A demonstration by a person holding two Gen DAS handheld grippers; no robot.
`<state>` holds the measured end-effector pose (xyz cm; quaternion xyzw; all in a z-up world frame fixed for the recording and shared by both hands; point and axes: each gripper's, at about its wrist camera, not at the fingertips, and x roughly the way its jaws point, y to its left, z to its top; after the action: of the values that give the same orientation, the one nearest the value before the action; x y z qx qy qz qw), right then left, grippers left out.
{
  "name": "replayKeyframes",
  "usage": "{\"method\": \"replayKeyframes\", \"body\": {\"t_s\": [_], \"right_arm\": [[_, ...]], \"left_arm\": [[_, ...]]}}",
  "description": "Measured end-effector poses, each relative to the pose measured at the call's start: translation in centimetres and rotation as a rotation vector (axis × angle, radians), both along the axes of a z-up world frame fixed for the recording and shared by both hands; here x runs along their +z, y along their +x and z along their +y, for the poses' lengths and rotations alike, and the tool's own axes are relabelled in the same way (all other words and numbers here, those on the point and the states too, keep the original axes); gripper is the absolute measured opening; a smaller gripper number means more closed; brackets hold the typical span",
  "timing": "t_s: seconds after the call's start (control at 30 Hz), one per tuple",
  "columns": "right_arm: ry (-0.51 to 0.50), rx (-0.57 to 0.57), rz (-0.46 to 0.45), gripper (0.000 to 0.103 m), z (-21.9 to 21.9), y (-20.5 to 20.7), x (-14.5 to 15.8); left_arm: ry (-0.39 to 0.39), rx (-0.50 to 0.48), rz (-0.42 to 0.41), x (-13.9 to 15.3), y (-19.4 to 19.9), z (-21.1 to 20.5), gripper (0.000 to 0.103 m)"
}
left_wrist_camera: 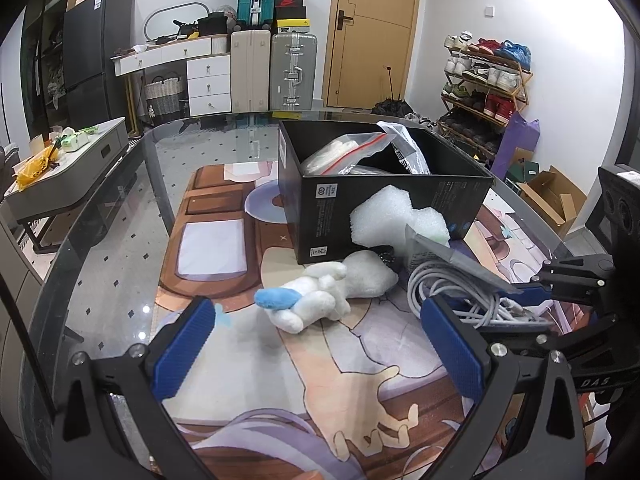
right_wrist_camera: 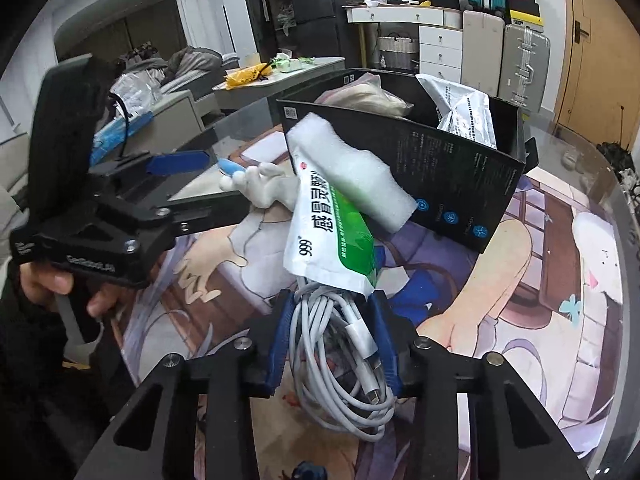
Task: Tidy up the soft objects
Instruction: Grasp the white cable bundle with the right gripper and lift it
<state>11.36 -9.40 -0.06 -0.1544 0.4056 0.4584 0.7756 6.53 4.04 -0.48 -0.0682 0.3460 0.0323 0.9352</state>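
My right gripper point(right_wrist_camera: 332, 308) is shut on a bundle of white cable point(right_wrist_camera: 340, 360), also in the left wrist view point(left_wrist_camera: 452, 292). A white and green medicine pouch point(right_wrist_camera: 328, 232) and a white foam piece point(right_wrist_camera: 352, 168) lean against the black box point(right_wrist_camera: 460, 184). The box point(left_wrist_camera: 360, 196) holds plastic bags point(left_wrist_camera: 352, 152). A white plush toy with a blue part point(left_wrist_camera: 304, 300) lies on the mat between my open left gripper's point(left_wrist_camera: 320, 320) fingers, untouched. The plush toy point(right_wrist_camera: 260, 188) and the left gripper point(right_wrist_camera: 176, 160) also show in the right wrist view.
A printed mat point(left_wrist_camera: 224, 248) covers the glass table point(left_wrist_camera: 112, 240). A grey side table point(left_wrist_camera: 64, 160) stands left. Suitcases point(left_wrist_camera: 292, 72), drawers point(left_wrist_camera: 208, 80), a door and a shoe rack point(left_wrist_camera: 484, 84) are behind.
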Motion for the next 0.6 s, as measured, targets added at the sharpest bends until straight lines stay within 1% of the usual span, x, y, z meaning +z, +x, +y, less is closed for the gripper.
{"method": "replayKeyframes", "body": {"t_s": [0.13, 0.17, 0.23, 0.27, 0.5, 0.6], "right_arm": [[0.061, 0.011, -0.004, 0.034, -0.8, -0.1, 1.3], [0.063, 0.012, -0.011, 0.032, -0.9, -0.2, 1.5], [0.031, 0.034, -0.049, 0.029, -0.7, -0.9, 2.0], [0.033, 0.042, -0.049, 0.028, -0.7, -1.1, 2.1], [0.073, 0.057, -0.066, 0.026, -1.4, -1.7, 3.4], [0.110, 0.050, -0.082, 0.026, -2.3, -1.8, 4.6]], "left_arm": [[0.000, 0.001, 0.001, 0.0, 0.0, 0.0, 0.103], [-0.001, 0.000, 0.001, 0.0, 0.0, 0.0, 0.103], [-0.003, 0.000, 0.001, -0.1, -0.1, 0.0, 0.103], [-0.003, 0.001, 0.000, -0.1, -0.1, 0.0, 0.103], [-0.008, 0.001, -0.001, -0.1, -0.2, 0.0, 0.103], [-0.009, 0.001, -0.002, 0.0, -0.2, 0.1, 0.103]]}}
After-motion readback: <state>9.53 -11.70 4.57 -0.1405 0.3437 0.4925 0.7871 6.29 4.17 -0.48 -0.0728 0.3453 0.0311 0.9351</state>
